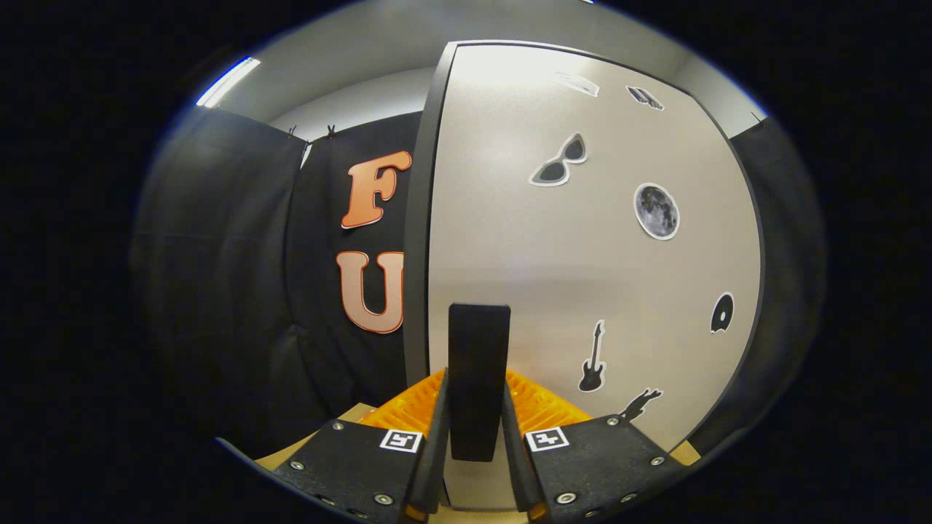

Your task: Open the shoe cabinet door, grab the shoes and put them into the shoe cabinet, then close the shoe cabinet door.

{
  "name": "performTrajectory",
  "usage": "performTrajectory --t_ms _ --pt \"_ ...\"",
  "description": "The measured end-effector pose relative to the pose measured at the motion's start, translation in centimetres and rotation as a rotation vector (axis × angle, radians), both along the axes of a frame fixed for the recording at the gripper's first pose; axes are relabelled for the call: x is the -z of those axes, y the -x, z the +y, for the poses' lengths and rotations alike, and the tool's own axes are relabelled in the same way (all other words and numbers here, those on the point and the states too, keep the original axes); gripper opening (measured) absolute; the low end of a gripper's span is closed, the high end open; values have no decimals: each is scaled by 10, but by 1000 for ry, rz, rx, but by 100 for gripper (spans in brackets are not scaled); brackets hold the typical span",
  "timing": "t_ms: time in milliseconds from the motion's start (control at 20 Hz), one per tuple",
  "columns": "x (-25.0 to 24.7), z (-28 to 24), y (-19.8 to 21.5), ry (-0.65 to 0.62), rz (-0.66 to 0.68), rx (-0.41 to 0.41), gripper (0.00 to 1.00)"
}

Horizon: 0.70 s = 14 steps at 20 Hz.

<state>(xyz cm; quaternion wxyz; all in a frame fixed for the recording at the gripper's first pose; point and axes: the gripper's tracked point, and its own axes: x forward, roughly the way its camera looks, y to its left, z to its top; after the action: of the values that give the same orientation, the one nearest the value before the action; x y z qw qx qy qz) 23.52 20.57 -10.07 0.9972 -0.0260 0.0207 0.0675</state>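
Here the tool (pixel 478 426) sits at the bottom centre of the frame, its two fingers (pixel 437 429) drawn in close on either side of a dark upright handle (pixel 478 378). The handle stands between them, and both fingers appear to press against its sides, so the tool is closed on it.

The handle belongs to the shoe cabinet door (pixel 582 247), a pale, smooth panel with a dark edge that takes up the centre and right of the frame. The door's left edge (pixel 419 240) runs as a dark vertical band from the upper centre down toward the fingers. Several stickers are scattered across the panel: a pair of sunglasses (pixel 559 161) in the upper middle, a moon (pixel 656 211) to its lower right, a guitar (pixel 593 360) just right of the handle, and a dark disc (pixel 721 313) near the door's right edge.

Left of the door hangs the booth's black cloth wall (pixel 233 276), filling the left of the frame. Above it, in the upper left, a ceiling light (pixel 227 81) shows as a bright strip against a pale ceiling.

Whether the door is ajar or fully shut cannot be told from this angle
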Motion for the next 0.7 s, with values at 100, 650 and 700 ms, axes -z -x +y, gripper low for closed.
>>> performTrajectory --t_ms 100,650,700 --pt "1 0 1 -39 30 3 34" --pt "-5 -14 46 -39 50 0 23" --pt "-6 -17 55 -39 48 4 23"
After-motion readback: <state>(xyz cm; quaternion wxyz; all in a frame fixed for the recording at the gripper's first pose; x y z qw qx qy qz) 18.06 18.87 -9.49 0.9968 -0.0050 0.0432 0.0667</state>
